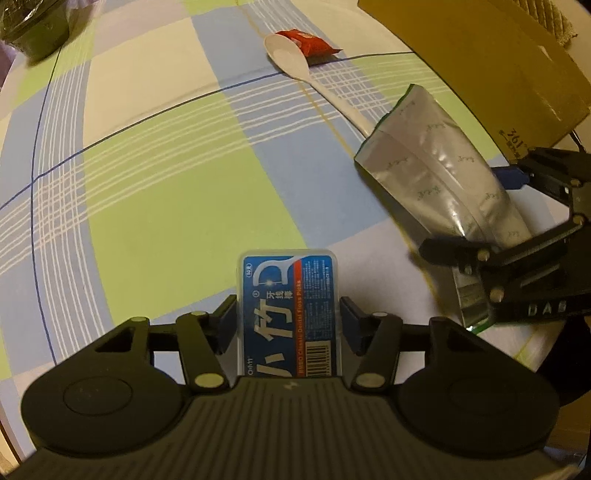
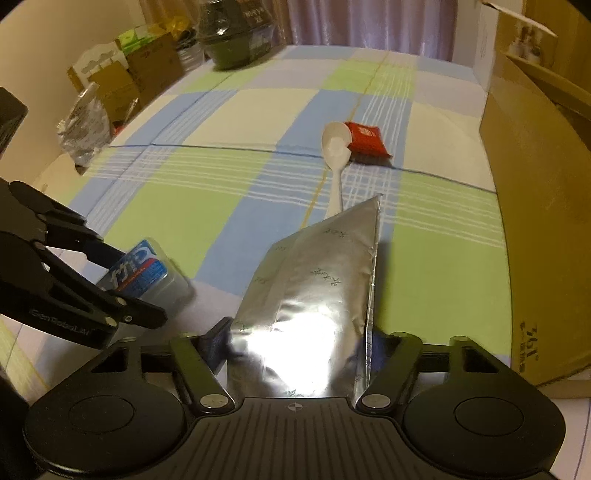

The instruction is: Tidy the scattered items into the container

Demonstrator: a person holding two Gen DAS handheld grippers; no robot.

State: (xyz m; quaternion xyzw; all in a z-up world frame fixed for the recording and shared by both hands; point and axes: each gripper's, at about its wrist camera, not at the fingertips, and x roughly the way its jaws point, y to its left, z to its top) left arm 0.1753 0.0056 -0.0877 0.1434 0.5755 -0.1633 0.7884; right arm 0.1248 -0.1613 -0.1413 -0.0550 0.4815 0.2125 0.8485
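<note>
My left gripper point(image 1: 290, 317) is shut on a blue floss pick box point(image 1: 288, 295), its blue pads against the box's two long sides just above the plaid cloth. My right gripper point(image 2: 299, 339) is shut on a silver foil pouch point(image 2: 317, 280) that slants up and away from it. Each gripper shows in the other's view: the right gripper point(image 1: 476, 214) with the pouch point(image 1: 436, 162), the left gripper point(image 2: 125, 273) with the box point(image 2: 144, 269). Farther off, a white spoon point(image 1: 295, 62) point(image 2: 336, 147) lies touching a red packet point(image 1: 310, 42) point(image 2: 367, 142). The cardboard box point(image 2: 535, 221) point(image 1: 480, 55) stands at the right.
A plaid cloth point(image 2: 221, 192) covers the table. A dark wrapped bowl point(image 2: 236, 44) point(image 1: 33, 26) sits at the far edge. Cartons point(image 2: 147, 62) and a crinkled plastic bag point(image 2: 85, 125) crowd the far left beyond the table's edge.
</note>
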